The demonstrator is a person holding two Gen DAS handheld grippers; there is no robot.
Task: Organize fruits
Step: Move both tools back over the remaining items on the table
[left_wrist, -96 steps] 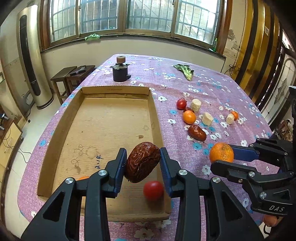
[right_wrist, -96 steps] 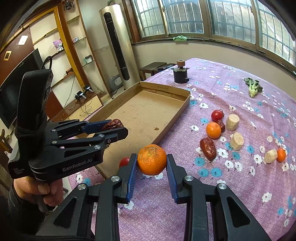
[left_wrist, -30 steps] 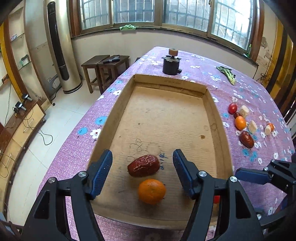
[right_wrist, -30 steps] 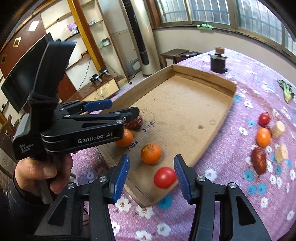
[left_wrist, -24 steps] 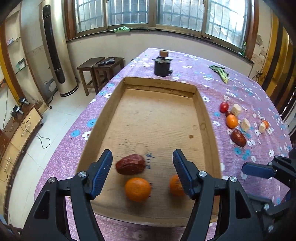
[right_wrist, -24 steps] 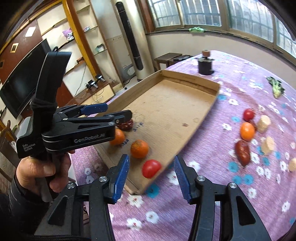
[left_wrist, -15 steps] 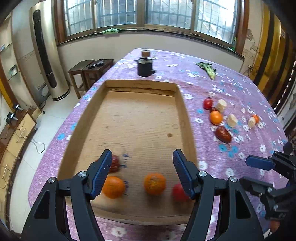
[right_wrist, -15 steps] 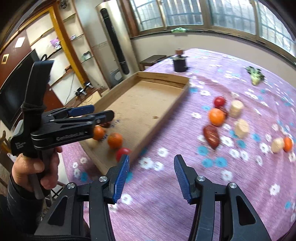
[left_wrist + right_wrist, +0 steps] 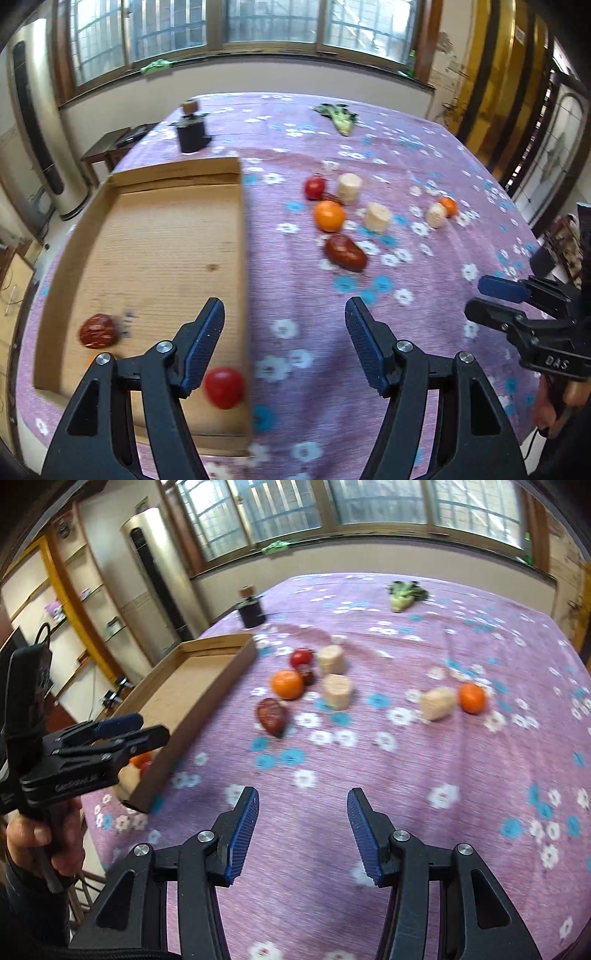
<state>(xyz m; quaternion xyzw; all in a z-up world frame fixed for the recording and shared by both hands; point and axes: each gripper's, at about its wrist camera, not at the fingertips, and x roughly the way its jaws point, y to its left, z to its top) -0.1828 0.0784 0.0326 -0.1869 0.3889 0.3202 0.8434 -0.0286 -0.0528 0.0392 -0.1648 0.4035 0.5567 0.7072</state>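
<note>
A shallow cardboard tray (image 9: 155, 236) lies on the purple flowered table. In its near end lie a brown date (image 9: 98, 330) and a red tomato (image 9: 224, 387); an orange is mostly hidden behind my left finger. Loose on the cloth to the right are a red tomato (image 9: 315, 187), an orange (image 9: 328, 216), a brown date (image 9: 345, 253), pale root chunks (image 9: 376, 218) and a small orange (image 9: 471, 698). My left gripper (image 9: 284, 343) is open and empty over the tray's right wall. My right gripper (image 9: 301, 834) is open and empty above bare cloth.
A black jar with a cork lid (image 9: 190, 129) stands behind the tray. A green leafy vegetable (image 9: 338, 116) lies at the table's far end. Windows, a standing air conditioner (image 9: 162, 576) and shelves are beyond the table.
Both grippers let go of their fruit in the tray, the left a date and the right an orange. Both have since swung right toward the loose fruit, open.
</note>
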